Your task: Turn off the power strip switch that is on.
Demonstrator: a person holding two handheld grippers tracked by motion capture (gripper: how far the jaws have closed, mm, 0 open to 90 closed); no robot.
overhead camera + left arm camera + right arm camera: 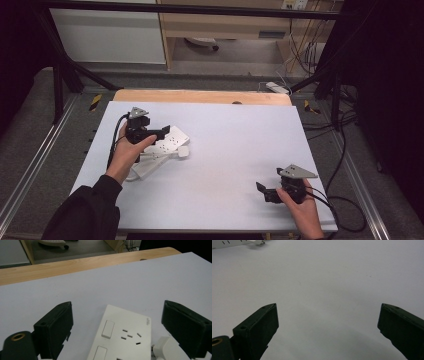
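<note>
A socket strip (162, 150) lies on the left half of the worktop (235, 150), with a plug (183, 152) touching its right side. The left gripper (162, 134) sits over the strip's far end. The right gripper (265, 192) rests near the front right corner, well apart from the strip.

The right gripper (328, 331) holds its jaws wide apart over the bare white table (332, 285). Far ahead to its left lies a white socket strip's (232, 243) edge.
</note>
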